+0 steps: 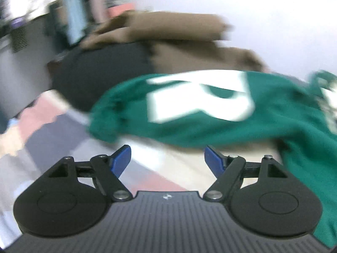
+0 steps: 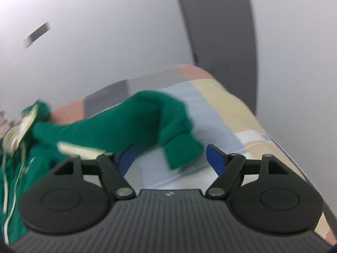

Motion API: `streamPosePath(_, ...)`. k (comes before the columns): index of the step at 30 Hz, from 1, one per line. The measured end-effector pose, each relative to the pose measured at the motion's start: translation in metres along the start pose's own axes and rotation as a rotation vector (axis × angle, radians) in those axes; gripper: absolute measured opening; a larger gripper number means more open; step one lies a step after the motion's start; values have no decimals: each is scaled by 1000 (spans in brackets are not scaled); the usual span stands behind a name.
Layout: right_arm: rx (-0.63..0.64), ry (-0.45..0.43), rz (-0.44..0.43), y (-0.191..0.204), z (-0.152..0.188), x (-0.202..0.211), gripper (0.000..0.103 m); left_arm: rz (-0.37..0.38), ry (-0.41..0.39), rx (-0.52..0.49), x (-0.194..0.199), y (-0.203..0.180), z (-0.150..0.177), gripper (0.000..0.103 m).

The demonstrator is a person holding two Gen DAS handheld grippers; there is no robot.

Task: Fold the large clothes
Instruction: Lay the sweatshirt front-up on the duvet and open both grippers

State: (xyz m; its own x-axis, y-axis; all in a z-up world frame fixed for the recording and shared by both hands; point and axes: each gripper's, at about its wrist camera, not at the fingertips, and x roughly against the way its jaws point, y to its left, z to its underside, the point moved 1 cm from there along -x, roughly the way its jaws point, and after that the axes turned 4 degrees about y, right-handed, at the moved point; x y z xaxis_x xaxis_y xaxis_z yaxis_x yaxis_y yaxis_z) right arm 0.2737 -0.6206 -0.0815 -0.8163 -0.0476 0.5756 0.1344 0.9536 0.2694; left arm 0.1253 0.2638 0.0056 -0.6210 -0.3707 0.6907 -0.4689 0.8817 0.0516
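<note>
From the left wrist, the left gripper stands released and empty, the green sweatshirt lying just beyond its blue tips on the patchwork cover, while from the right wrist the right gripper is likewise released, the sweatshirt's sleeve cuff between its tips, untouched.

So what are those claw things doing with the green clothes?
A person is folding a green hoodie on a patchwork bed cover, using a gripper in each hand. Right now both the left gripper and the right gripper are open and hold nothing. One green sleeve lies bent just in front of the right gripper. A brown garment and a black one lie piled behind the hoodie.
</note>
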Motion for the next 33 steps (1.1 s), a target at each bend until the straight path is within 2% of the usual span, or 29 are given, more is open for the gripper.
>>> streamPosePath(2,42,-7,-50,11,6,7,76,85,2,-42,14,-36,8,80)
streamPosePath(5,124,11,-145,29,15,5,75,219,27,-53,31,-90,22,80)
streamPosePath(10,336,-16,-151,63,22,-18,75,409,87,-33,42,-171,61,80)
streamPosePath(13,454,-38,-106,79,19,-43,75,447,109,-44,38,-211,88,80)
streamPosePath(16,600,-89,-20,84,15,-70,75,439,109,-103,27,-239,107,80)
streamPosePath(18,633,-97,37,79,6,-87,75,422,94,-144,22,-247,114,80)
streamPosePath(20,592,-114,55,67,-10,-102,75,416,79,-177,16,-253,118,80)
streamPosePath(23,465,-154,98,43,-40,-119,75,429,66,-177,4,-255,116,80)
streamPosePath(27,283,-123,148,6,-74,-150,75,454,40,-170,-5,-262,111,80)
streamPosePath(31,131,-77,123,-20,-83,-178,75,471,60,-183,-15,-271,109,80)
streamPosePath(33,102,-89,116,-24,-82,-181,75,477,65,-189,-17,-275,110,80)
